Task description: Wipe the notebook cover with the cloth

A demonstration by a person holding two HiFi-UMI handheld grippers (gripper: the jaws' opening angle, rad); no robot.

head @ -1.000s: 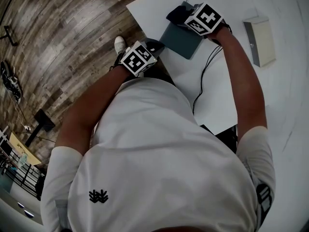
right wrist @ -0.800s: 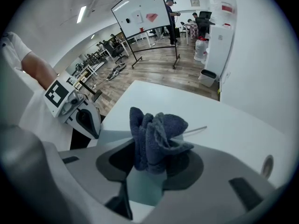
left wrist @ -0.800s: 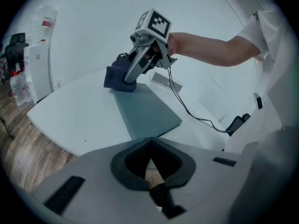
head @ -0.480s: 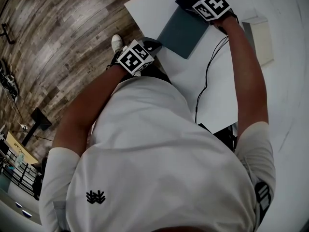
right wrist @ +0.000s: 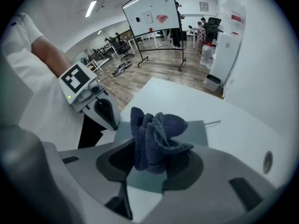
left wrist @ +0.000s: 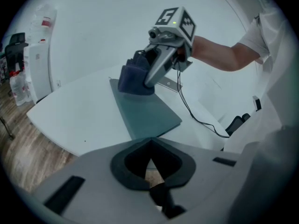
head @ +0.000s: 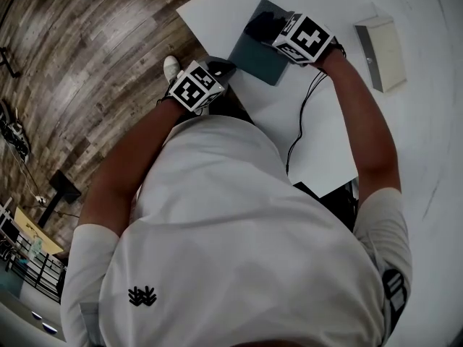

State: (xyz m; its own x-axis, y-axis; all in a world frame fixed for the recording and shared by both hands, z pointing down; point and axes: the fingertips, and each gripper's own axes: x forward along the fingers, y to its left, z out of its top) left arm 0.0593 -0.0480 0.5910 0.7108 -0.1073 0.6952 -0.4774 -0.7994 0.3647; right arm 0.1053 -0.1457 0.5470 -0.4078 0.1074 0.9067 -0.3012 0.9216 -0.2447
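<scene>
My right tool [right wrist: 154,160] clamps the cloth [right wrist: 156,134] onto the notebook [left wrist: 145,113], whose length runs ahead toward the surface's [head: 325,143] corner. My left tool [left wrist: 150,174] is closed, empty.

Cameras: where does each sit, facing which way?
Head view: on the head, steeply down onto table, notebook, left tool, right tool; shirt and arms show.
Left gripper view: on the left tool, facing across the notebook to the right tool; right forearm shows.
Right gripper view: on the right tool, facing the room over the cloth it grips; left arm shows.
Shared: both gripper views show notebook and cloth.
</scene>
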